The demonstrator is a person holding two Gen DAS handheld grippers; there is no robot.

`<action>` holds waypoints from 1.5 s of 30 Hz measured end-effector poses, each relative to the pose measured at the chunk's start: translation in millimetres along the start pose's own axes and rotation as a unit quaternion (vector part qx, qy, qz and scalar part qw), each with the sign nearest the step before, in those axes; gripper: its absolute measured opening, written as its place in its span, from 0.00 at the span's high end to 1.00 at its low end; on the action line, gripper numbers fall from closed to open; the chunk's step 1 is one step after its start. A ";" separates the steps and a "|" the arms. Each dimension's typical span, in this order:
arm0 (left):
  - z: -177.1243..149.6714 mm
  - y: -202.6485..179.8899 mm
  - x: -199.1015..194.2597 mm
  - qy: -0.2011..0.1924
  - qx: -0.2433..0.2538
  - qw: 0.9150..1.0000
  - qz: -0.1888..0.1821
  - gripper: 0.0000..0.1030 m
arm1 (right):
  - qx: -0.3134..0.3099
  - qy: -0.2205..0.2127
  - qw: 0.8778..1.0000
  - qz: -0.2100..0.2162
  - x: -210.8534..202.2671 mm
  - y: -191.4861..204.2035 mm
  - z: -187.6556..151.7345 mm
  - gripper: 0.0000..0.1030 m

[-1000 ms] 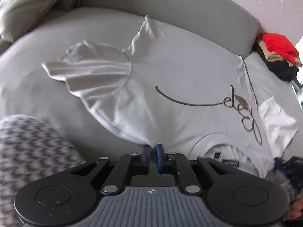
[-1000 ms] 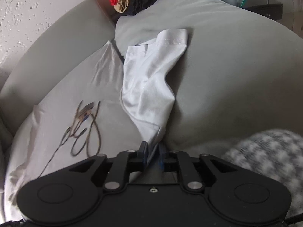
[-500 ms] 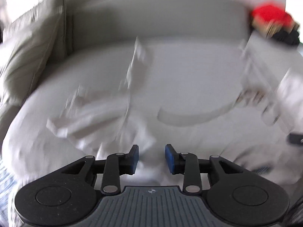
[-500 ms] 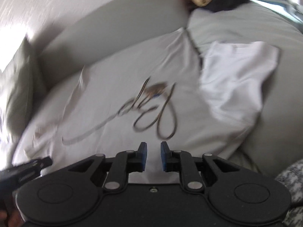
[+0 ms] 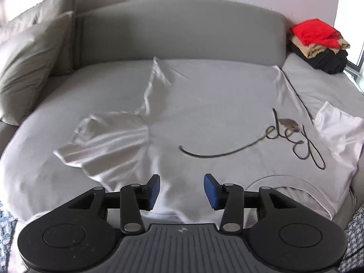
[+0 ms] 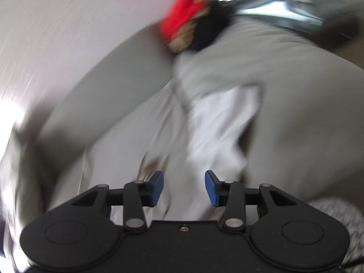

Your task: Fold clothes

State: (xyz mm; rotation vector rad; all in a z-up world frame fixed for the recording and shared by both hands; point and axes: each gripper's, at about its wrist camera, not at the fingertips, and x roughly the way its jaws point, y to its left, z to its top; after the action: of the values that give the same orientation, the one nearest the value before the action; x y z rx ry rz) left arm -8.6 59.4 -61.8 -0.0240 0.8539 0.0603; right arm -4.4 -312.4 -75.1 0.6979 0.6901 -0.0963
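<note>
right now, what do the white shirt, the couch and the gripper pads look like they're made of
White shirt: thin knit, probably cotton jersey, matte with a slight sheen; it drapes in soft creases at the sleeve.
Couch: grey woven upholstery, matte, smooth and padded; the weave is too fine to tell.
Left gripper pads: blue, likely rubber or soft plastic, flat and dull, on black hard plastic arms with metal screws.
</note>
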 end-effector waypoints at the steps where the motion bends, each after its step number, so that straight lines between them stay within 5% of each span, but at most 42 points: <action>1: 0.0 -1.4 2.8 0.007 -0.004 1.000 -0.006 0.58 | 0.026 -0.018 0.999 -0.008 1.1 -11.1 9.9 0.62; 4: -5.0 -4.6 4.1 0.016 -0.011 0.999 -0.029 0.58 | 0.102 -0.072 0.992 -0.030 4.4 -44.4 39.7 0.62; 7: -9.4 -7.9 5.6 0.020 -0.008 0.999 -0.031 0.57 | 0.119 -0.068 0.989 -0.051 21.3 -72.0 59.5 0.64; 9: -10.6 -8.3 5.6 0.022 -0.014 0.999 -0.028 0.56 | 0.130 -0.054 0.990 -0.022 36.1 -86.9 66.4 0.74; 14: -14.8 -10.2 5.9 0.030 -0.020 0.999 -0.026 0.56 | 0.113 -0.034 0.992 0.039 69.1 -95.9 74.3 0.77; 17: -16.6 -12.4 5.7 0.030 -0.013 0.999 -0.020 0.56 | 0.141 -0.050 0.987 0.056 69.5 -101.8 71.8 0.98; 22: -18.2 -13.6 8.3 0.029 -0.006 0.999 -0.020 0.56 | 0.180 -0.138 0.974 0.024 40.4 -110.6 64.1 0.98; 28: -20.7 -15.7 11.7 0.032 -0.002 0.999 -0.023 0.56 | 0.137 -0.104 0.985 0.000 52.6 -103.1 68.0 0.98; 32: -22.4 -16.0 9.2 0.030 -0.002 0.999 -0.026 0.56 | 0.144 -0.092 0.985 0.032 48.1 -103.6 65.9 0.82; 36: -22.7 -14.4 7.4 0.029 -0.007 0.999 -0.030 0.56 | 0.158 -0.092 0.982 0.048 50.2 -107.4 69.3 0.77; 38: -22.3 -12.9 5.7 0.026 -0.010 0.999 -0.033 0.56 | 0.160 -0.093 0.981 0.049 52.4 -107.2 69.0 0.79; 40: -21.5 -10.7 3.2 0.022 -0.014 0.999 -0.035 0.56 | 0.139 -0.094 0.985 0.032 50.1 -103.7 66.5 0.98; 45: -20.4 -2.4 -4.5 0.009 -0.026 0.999 -0.041 0.56 | 0.097 -0.096 0.991 0.003 51.9 -80.6 71.9 0.98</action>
State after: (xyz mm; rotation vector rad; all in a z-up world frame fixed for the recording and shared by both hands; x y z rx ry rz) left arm -26.7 55.8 -71.8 -0.1085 0.8688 0.0062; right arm 51.1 -411.9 -112.0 0.8645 0.4979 -0.2247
